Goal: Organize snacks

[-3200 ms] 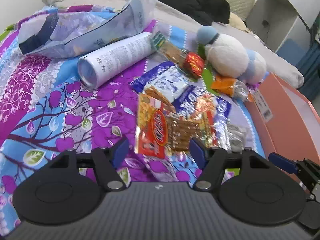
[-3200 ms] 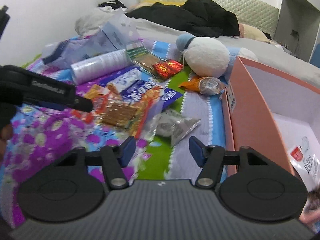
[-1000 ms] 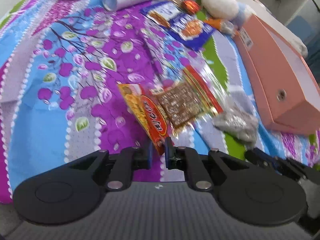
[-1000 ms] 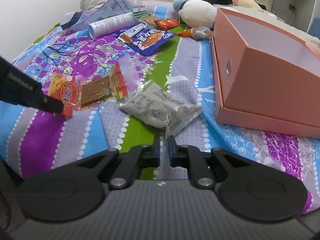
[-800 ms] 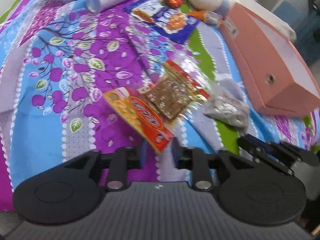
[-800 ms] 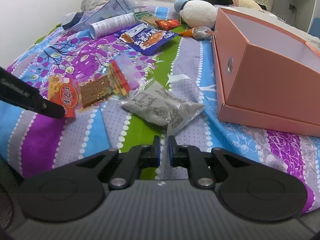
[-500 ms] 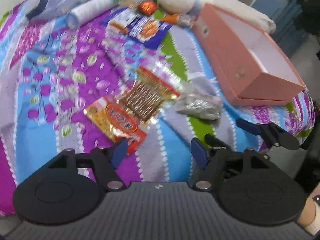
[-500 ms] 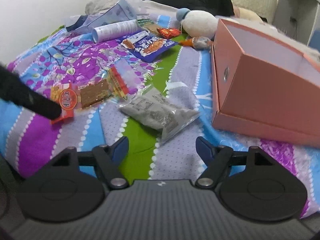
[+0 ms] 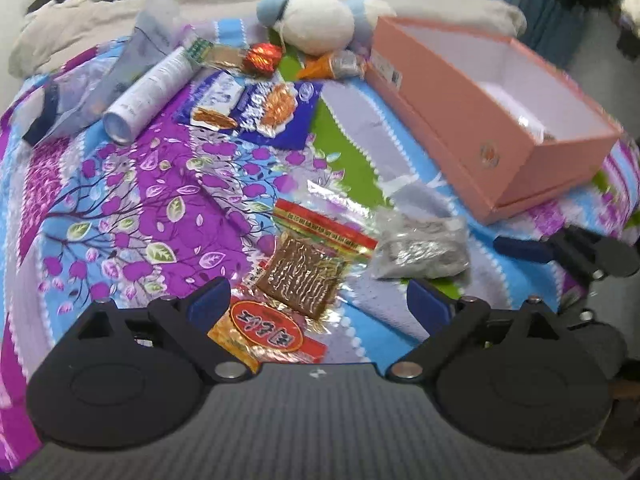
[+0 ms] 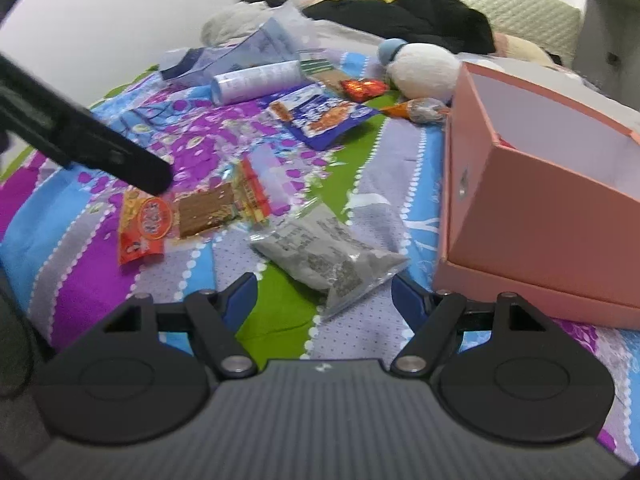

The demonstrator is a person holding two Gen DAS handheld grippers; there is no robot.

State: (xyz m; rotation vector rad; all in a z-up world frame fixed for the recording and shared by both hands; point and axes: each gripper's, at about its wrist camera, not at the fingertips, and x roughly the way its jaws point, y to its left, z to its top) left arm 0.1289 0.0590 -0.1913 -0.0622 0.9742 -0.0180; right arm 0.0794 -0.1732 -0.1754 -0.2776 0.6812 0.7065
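My left gripper (image 9: 318,300) is open and empty above an orange-red snack pack (image 9: 296,280) lying on the bedspread; the pack also shows in the right wrist view (image 10: 188,216). My right gripper (image 10: 324,292) is open and empty just in front of a grey clear snack bag (image 10: 324,256), which also shows in the left wrist view (image 9: 420,248). An open pink box (image 9: 492,116) stands at the right, seen in the right wrist view too (image 10: 540,200). Blue snack packs (image 9: 260,108) lie farther back.
A white tube (image 9: 148,92), a clear plastic bag (image 9: 96,84), a red candy (image 9: 262,56), an orange wrapper (image 9: 332,66) and a white plush toy (image 9: 316,24) lie at the back. Dark clothes (image 10: 420,20) lie on the bed beyond. The bed edge runs close under both grippers.
Both grippers were shut on their packs a second ago and have opened; the orange-red pack and grey bag now lie loose on the bedspread. Both grippers have pulled back and up.
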